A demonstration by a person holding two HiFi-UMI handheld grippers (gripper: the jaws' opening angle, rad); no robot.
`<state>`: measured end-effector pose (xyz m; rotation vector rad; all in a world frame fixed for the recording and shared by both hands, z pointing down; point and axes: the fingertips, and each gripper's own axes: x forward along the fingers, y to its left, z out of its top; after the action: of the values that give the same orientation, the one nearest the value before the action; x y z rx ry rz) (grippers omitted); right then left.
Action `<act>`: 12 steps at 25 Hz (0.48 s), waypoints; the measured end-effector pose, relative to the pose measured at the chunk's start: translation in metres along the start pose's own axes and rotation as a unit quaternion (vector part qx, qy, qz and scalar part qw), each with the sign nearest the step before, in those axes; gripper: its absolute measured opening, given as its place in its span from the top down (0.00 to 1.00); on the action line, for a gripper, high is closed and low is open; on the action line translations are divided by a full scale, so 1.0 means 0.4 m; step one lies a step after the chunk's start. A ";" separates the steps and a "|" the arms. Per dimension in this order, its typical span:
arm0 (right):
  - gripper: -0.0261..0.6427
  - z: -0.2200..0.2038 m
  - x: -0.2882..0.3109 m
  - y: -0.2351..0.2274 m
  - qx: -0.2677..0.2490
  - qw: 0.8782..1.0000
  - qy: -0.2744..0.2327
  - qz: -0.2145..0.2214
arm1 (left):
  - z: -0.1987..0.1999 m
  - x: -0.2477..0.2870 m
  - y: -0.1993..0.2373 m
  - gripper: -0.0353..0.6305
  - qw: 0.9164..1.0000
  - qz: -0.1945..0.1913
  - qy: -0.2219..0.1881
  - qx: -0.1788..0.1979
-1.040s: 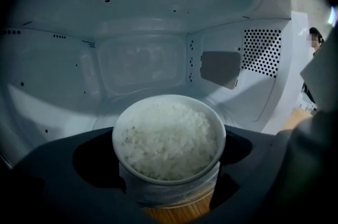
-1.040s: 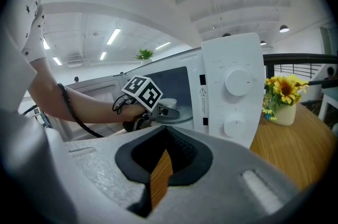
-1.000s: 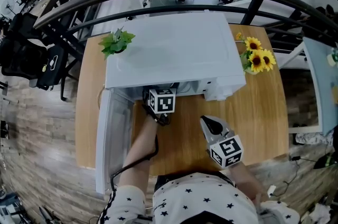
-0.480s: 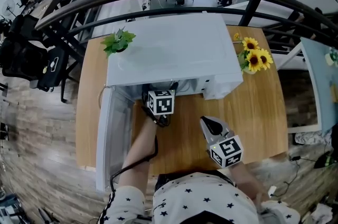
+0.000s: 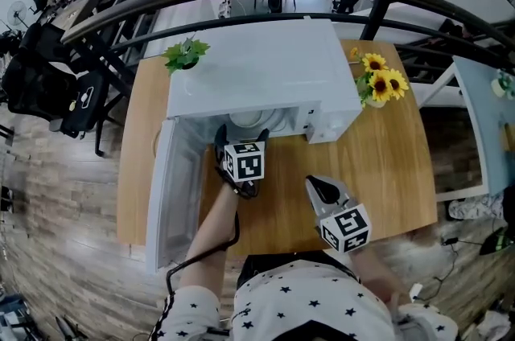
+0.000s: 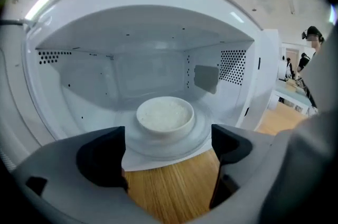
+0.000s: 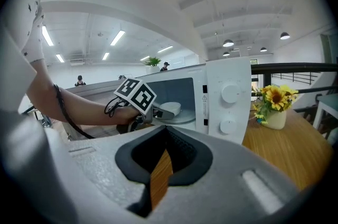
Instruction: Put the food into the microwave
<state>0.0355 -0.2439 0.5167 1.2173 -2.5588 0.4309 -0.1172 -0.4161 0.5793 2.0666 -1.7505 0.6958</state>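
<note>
Overhead, the head view shows the white microwave (image 5: 257, 74) on the wooden worktop (image 5: 386, 162), its door (image 5: 173, 195) swung open to the left. The left gripper (image 5: 241, 140) sits right at the mouth of the cavity, and a pale bowl (image 5: 248, 121) shows just inside. The right gripper (image 5: 318, 188) hangs over bare worktop nearer the person, well apart from the oven. A green plant (image 5: 187, 54) and some sunflowers (image 5: 382, 82) flank the microwave.

From the left gripper view, the left gripper (image 6: 168, 146) has its jaws spread wide with nothing between them. The bowl of rice (image 6: 165, 114) stands beyond them on the round turntable (image 6: 163, 139), roughly centred in the cavity — so the food looks already placed, with the door yet to be closed.

From the right gripper view, the right gripper (image 7: 165, 151) has its jaws drawn nearly together, only a thin slit of worktop showing, and nothing is held. Past it are the left gripper's marker cube (image 7: 136, 95), the bowl (image 7: 170, 108) and the two control knobs (image 7: 231, 93).

The bowl looks rigid and smooth, probably ceramic, and with its filling I'd judge it moderately heavy — liable to slide on the glassy turntable and to chip if knocked. If it needs shifting, the sound hold is across the outer wall just under the rim, kept level so the rice stays in.
</note>
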 end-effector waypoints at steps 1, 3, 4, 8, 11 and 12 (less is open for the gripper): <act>0.95 0.001 -0.008 0.005 -0.002 1.000 -0.002 0.000 | 0.000 -0.012 -0.002 0.20 1.000 0.000 -0.002 -0.003; 0.95 0.003 -0.024 0.018 -0.004 1.000 -0.006 0.001 | -0.002 -0.038 -0.007 0.20 1.000 0.001 -0.006 -0.009; 0.95 0.004 -0.033 0.024 -0.004 1.000 -0.008 0.002 | -0.005 -0.051 -0.010 0.20 1.000 0.002 -0.007 -0.011; 0.95 0.003 -0.066 0.045 -0.009 1.000 -0.014 0.003 | -0.012 -0.105 -0.027 0.20 1.000 0.002 -0.018 -0.021; 0.95 -0.001 -0.091 0.056 -0.010 1.000 -0.018 0.003 | -0.021 -0.146 -0.038 0.20 0.999 0.002 -0.026 -0.036; 0.95 -0.003 -0.100 0.060 -0.011 1.000 -0.019 0.003 | -0.023 -0.158 -0.042 0.20 0.999 0.001 -0.029 -0.039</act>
<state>0.0412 -0.2011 0.4995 1.2213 -2.5930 0.3849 -0.1097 -0.3565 0.5517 2.0520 -1.7825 0.5635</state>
